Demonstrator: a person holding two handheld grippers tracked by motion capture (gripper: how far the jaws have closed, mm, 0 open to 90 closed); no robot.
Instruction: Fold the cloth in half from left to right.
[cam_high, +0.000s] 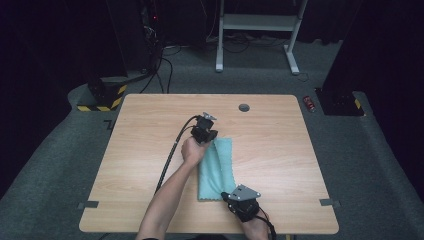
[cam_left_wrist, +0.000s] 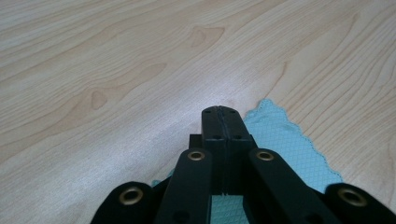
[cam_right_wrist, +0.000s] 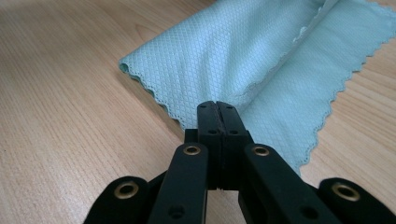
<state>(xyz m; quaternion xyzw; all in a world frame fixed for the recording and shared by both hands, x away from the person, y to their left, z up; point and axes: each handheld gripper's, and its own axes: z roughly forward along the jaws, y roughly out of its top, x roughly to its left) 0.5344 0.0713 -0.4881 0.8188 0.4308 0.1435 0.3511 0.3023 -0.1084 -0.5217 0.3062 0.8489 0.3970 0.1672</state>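
I have the left gripper (cam_high: 206, 131) at the far end and the right gripper (cam_high: 239, 200) at the near end of the half-folded teal cloth (cam_high: 216, 170), both jaws pressed together, its long axis running away from me mid-table (cam_high: 280, 140).

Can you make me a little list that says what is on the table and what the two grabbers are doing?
table: light wood
cloth: light blue-green, wavy edges, partly folded over itself, lying on the table
left gripper: jaws shut, at the cloth's far end
right gripper: jaws shut, at the cloth's near end
holding the cloth: cannot tell; no cloth shows between either pair of jaws
also on the table: a small dark round spot near the far edge
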